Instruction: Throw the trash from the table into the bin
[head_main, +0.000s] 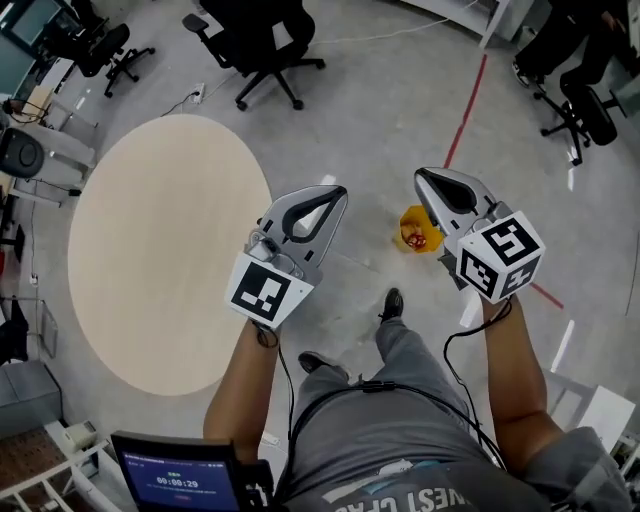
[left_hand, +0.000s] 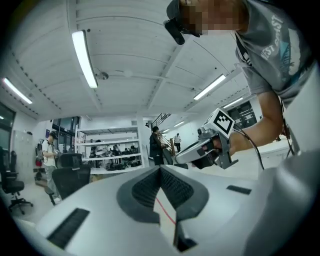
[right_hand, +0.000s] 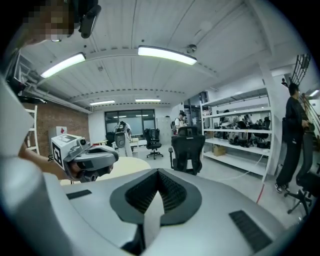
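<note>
The person holds both forearms out ahead of the body, elbows bent and the two tools side by side, high above the floor (head_main: 370, 110). The left hand-held gripper (head_main: 337, 193) points away from the body and about level, with its marker cube (head_main: 268, 292) nearest the camera. In its own view its jaws are pressed together at the tips with nothing between them. The right hand-held gripper (head_main: 423, 179) is angled slightly inward and a little downward. Its jaws are also pressed together and carry nothing (its own view shows the ribbed pads meeting in one seam).

Each tool shows in the other's camera, level with it and close by. A cable runs from each wrist back to the person's waist.

The yellow bin (head_main: 413, 214) stands on the floor just beside the right tool's tip in the head view, partly covered by it. The trash (head_main: 413, 239), a reddish piece, lies inside it. The round worktop (head_main: 160, 250) is well to the left.
</note>
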